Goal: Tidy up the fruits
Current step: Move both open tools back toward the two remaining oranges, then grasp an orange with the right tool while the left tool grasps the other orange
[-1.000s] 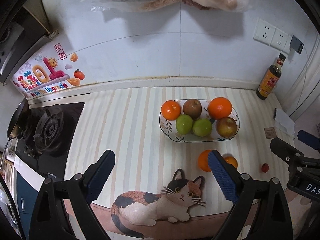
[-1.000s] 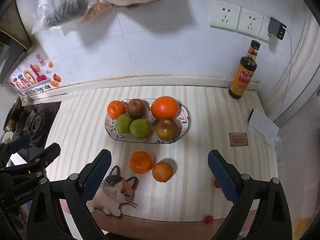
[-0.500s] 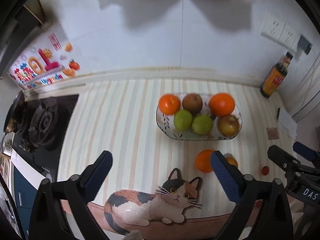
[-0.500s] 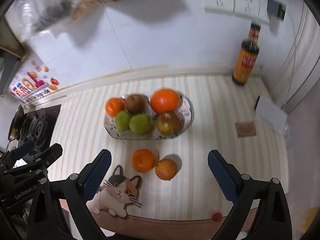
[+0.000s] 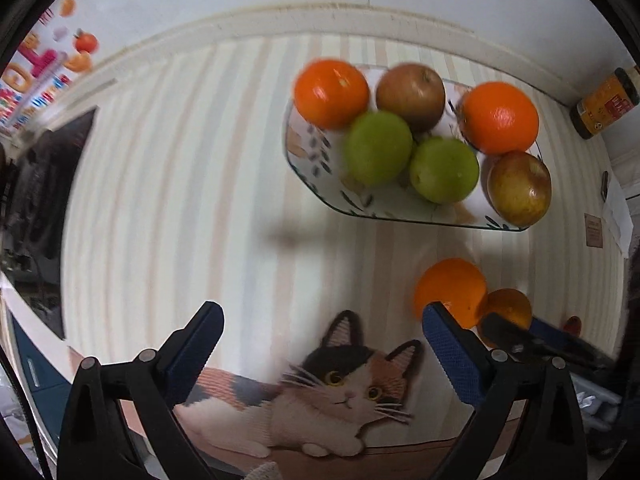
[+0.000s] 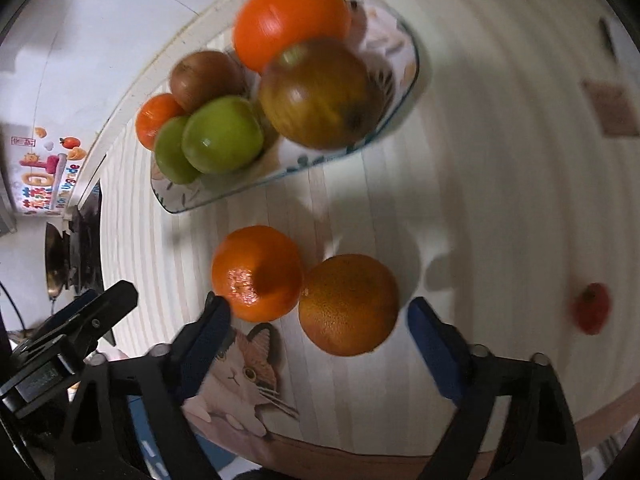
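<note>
- Left wrist view: the bottle at the right edge is cut off and blurred; its label cannot be read.
- The right tongs partly hide the darker orange at lower right.
- The patterned dish, upper right on the striped bench, holds two oranges, two green fruits and two brownish apples.
- Right wrist view: the bright orange and the darker orange touch at frame centre, outside the dish.
- The right tongs are closing, with the darker orange between the pads and untouched.
- The left tongs stand wide apart over a cat picture, empty.
- A small red fruit is blurred at the right.
</note>
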Motion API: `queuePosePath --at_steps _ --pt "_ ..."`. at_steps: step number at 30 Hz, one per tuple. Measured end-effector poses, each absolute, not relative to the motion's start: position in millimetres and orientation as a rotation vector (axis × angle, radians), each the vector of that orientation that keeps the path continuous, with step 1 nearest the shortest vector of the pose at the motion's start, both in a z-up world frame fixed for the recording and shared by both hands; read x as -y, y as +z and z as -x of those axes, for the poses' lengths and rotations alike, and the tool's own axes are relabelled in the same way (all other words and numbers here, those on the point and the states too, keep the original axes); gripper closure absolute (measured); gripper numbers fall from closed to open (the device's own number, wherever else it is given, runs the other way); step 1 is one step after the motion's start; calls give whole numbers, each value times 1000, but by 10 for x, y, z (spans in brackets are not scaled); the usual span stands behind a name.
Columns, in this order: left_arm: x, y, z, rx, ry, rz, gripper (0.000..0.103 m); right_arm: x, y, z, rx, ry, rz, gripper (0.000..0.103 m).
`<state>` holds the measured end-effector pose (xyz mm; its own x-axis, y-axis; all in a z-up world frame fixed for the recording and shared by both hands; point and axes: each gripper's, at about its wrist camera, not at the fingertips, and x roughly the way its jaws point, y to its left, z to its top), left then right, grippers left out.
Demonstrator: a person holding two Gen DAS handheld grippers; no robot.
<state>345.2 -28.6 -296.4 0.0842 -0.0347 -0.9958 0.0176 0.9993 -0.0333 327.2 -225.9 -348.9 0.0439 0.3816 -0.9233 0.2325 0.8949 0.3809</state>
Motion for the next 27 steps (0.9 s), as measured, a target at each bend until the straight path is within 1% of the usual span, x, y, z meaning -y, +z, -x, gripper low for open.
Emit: queuePosePath --at_steps 1,4,5,6,14,15,17,18,19,22,27 --pt "311 -3009 -3476 -1502 -49 31 1 2243 -3548 -3268 -1548 124 -495 20" --pt "417 -3144 -3530 -1552 -96 64 1 2267 -3599 -3233 -1526 143 -506 33" --pt "462 -3182 -3543 -1572 -115 70 1 2300 -3585 -3215 -1523 136 -502 45" --pt "515 -3226 -3557 -1593 -141 80 1 2342 -3574 -3192 -1519 132 -500 46" --pt "979 -3617 -3579 -1718 -294 145 1 2571 -3575 -3092 -1541 125 -483 46" --pt "1018 -3630 -3575 -1710 -305 152 4 2575 -3576 -3083 -1543 128 -487 46" --pt "1074 -3624 -3561 -1684 -314 152 22 2600 -3592 -3072 -1538 131 -493 45" --pt "1096 -3619 -3548 -1678 -309 139 40 2588 -3584 -3083 -1539 132 -500 45" --pt "1101 -3617 -3542 -1672 -304 128 41 2591 -3600 -3083 -1540 134 -509 45" --pt "1049 -3600 -3497 -1663 -299 128 42 2550 -3650 -3109 -1543 134 -500 45" --pt "661 -3526 -3378 -1640 -232 99 42 2499 -3685 -3146 -1539 143 -488 45"
